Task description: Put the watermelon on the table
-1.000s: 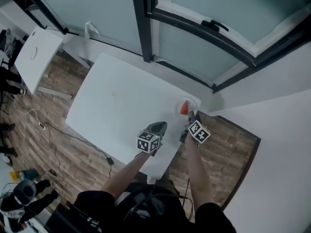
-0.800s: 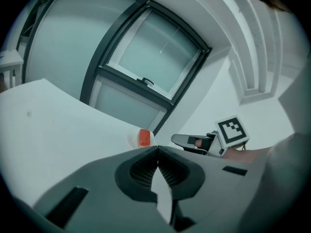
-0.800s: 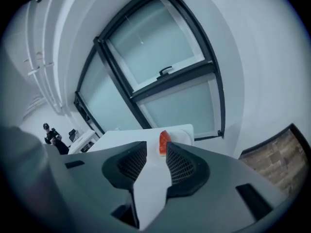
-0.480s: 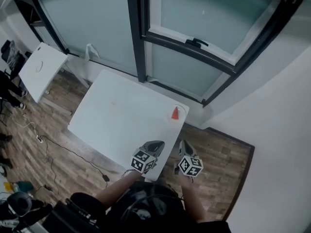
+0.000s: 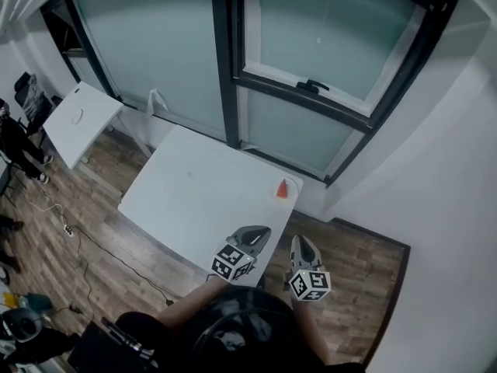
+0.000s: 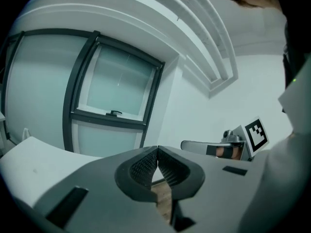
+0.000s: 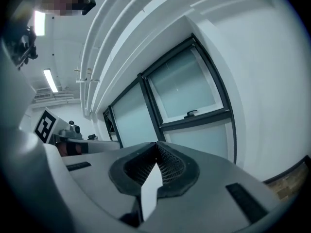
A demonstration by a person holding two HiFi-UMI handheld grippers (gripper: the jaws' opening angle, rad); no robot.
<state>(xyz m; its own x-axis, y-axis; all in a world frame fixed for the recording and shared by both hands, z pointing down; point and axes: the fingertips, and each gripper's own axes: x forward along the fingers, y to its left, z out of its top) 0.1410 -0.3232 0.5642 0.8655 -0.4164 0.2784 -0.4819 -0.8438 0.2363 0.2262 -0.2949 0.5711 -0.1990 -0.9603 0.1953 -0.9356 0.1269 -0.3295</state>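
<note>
A red watermelon slice (image 5: 283, 188) lies on the white table (image 5: 194, 193), close to its far right corner. Both grippers hang near my body, short of the table's near edge and well apart from the slice. In the head view the left gripper (image 5: 262, 234) points at the table's near right corner, and the right gripper (image 5: 299, 243) is beside it over the wood floor. The left gripper (image 6: 157, 152) has its ribbed pads pressed together with nothing between them. The right gripper (image 7: 156, 147) is also shut and empty. Both point toward the window wall.
A large dark-framed window (image 5: 225, 68) stands behind the table, with a white bag (image 5: 155, 103) at its foot. A second white table (image 5: 78, 119) is at the left, and a person (image 5: 15, 142) stands by it. Cables (image 5: 70, 228) trail across the wood floor.
The right gripper was at the watermelon slice; it has left the slice on the table. Both grippers have drawn back toward my body and risen, and the table looks farther away.
</note>
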